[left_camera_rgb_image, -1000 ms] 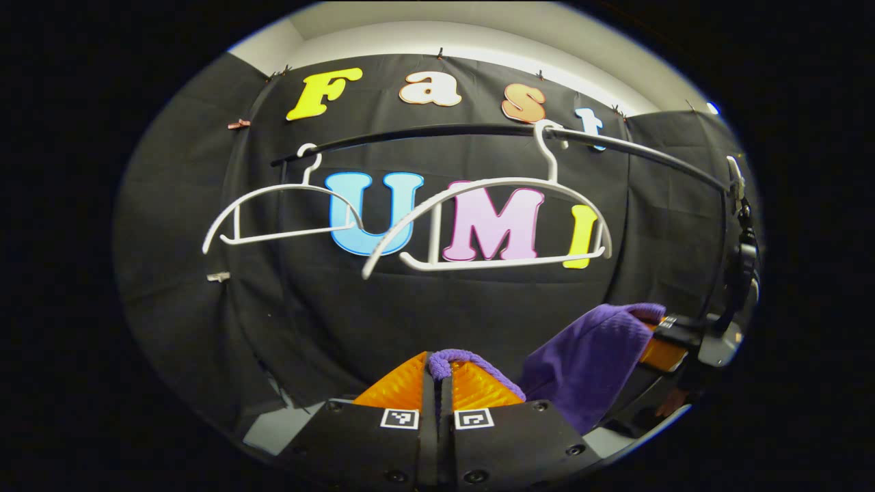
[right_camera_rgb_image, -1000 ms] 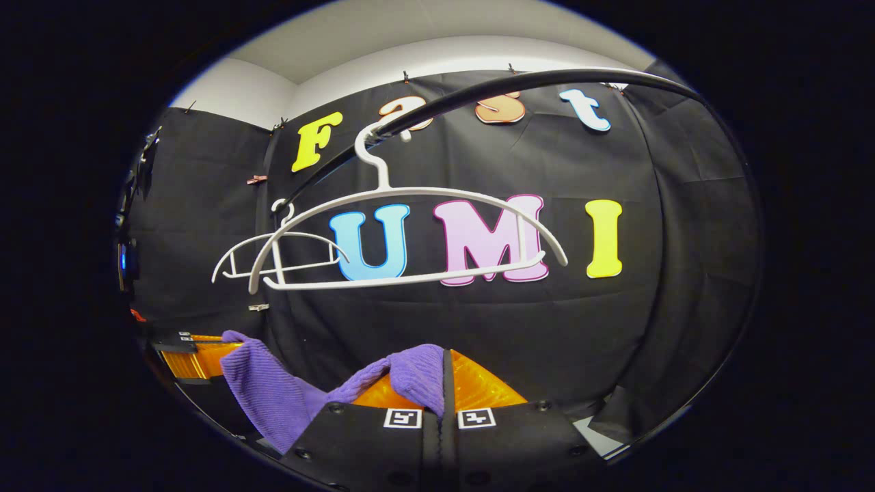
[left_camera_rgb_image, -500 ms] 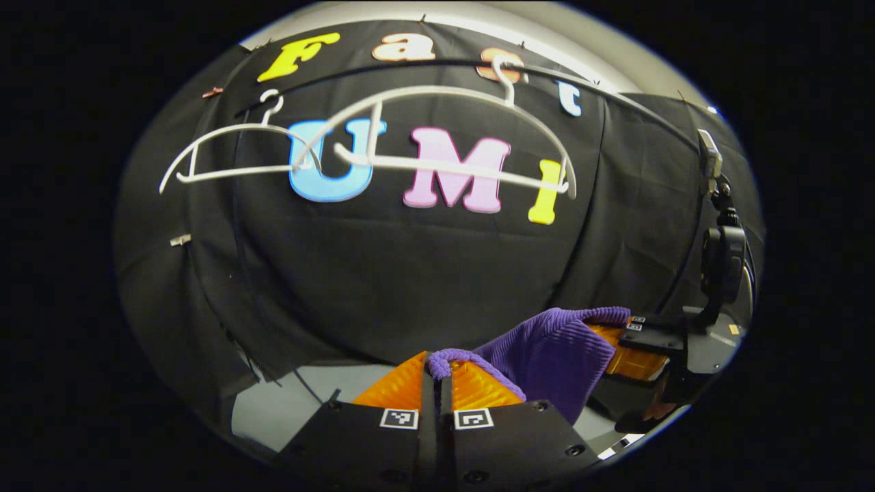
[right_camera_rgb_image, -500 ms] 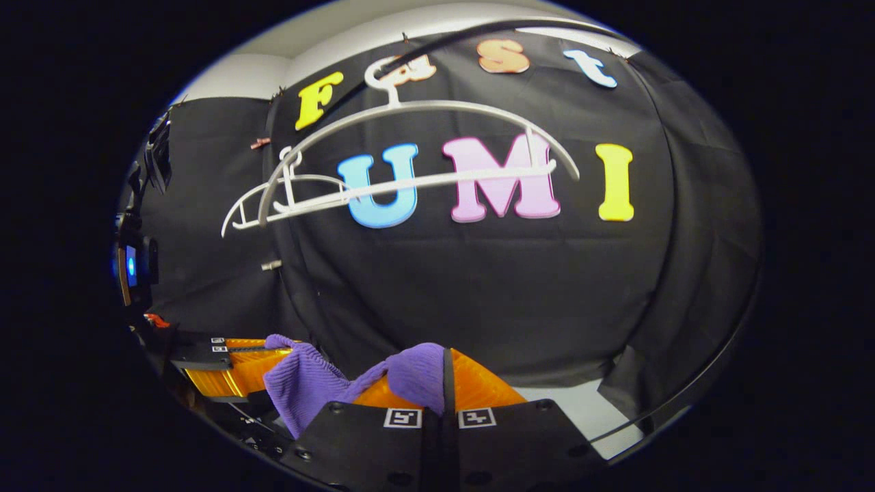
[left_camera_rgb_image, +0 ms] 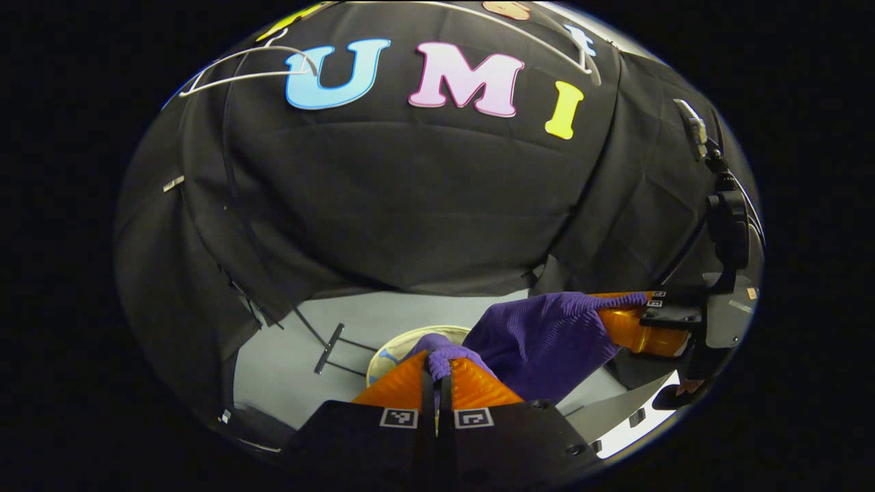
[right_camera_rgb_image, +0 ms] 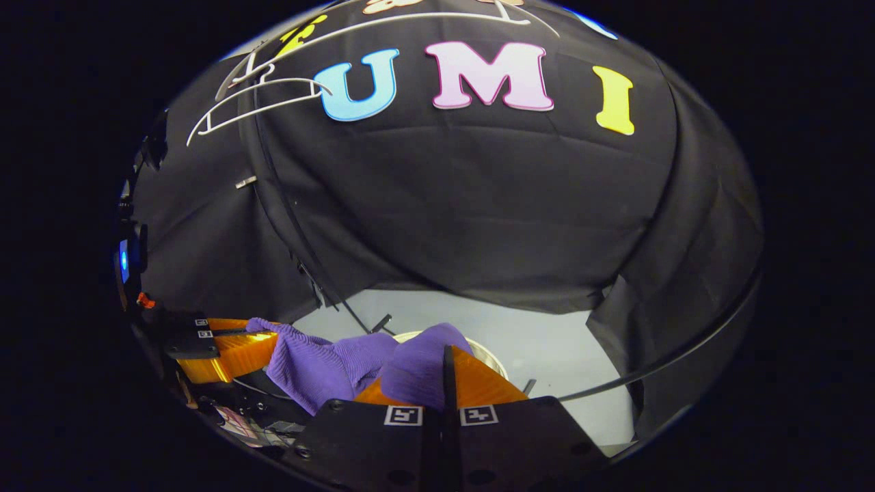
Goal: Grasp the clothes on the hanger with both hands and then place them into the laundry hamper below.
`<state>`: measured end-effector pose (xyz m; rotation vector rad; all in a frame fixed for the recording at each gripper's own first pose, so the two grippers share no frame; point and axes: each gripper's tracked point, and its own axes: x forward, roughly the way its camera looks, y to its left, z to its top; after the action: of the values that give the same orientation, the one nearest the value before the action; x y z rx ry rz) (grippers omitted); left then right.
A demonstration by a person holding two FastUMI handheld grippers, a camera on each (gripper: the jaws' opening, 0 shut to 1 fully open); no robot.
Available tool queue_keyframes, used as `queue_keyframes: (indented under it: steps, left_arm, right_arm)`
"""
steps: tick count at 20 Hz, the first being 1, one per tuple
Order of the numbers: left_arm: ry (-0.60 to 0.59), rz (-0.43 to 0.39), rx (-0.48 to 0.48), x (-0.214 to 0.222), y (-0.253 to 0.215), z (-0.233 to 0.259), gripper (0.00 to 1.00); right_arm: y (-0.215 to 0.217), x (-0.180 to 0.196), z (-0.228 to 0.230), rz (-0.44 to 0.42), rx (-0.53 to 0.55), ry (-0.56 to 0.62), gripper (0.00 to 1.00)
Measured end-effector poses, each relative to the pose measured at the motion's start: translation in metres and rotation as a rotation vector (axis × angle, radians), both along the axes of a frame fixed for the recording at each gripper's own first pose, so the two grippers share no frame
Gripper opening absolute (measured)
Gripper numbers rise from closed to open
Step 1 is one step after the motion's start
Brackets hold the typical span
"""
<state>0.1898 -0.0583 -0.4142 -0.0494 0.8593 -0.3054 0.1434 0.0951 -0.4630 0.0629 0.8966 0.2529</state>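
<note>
A purple ribbed garment (left_camera_rgb_image: 547, 335) hangs stretched between my two grippers, off the hangers. My left gripper (left_camera_rgb_image: 437, 365) is shut on one bunched edge of it. My right gripper (right_camera_rgb_image: 444, 362) is shut on the other edge of the same garment (right_camera_rgb_image: 328, 359). The right gripper (left_camera_rgb_image: 642, 321) also shows at the right of the left gripper view, and the left gripper (right_camera_rgb_image: 225, 345) at the lower left of the right gripper view. The round pale rim of the laundry hamper (left_camera_rgb_image: 393, 345) lies on the floor below the cloth, and part of that hamper (right_camera_rgb_image: 489, 355) peeks out behind my right fingers.
Two bare white hangers (right_camera_rgb_image: 260, 102) hang on the dark rail at the top, well above the grippers. Thin black legs of the rack (left_camera_rgb_image: 328, 345) stand on the pale grey floor (right_camera_rgb_image: 547, 342). Black cloth walls close in behind and on both sides.
Both grippers have dropped and tilted downward with the garment held between them. The hangers have slid to the top edge of both views, and the floor and the hamper's rim have come into sight.
</note>
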Motion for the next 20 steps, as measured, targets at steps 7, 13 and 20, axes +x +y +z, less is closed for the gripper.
queue_keyframes:
  steps: [7,13,20]
  left_arm:
    - [0.07,-0.015,0.089,-0.003,-0.002,-0.029,0.2]
    - [0.086,-0.027,0.092,-0.011,-0.004,-0.034,0.96]
    - [0.086,-0.028,0.065,-0.029,-0.007,-0.023,0.96]
  right_arm:
    - [0.013,-0.033,-0.043,0.05,-0.016,0.156,0.21]
    - [-0.008,-0.033,-0.041,0.017,-0.125,0.124,1.0]
    - [-0.014,-0.04,-0.022,-0.042,-0.095,0.109,1.0]
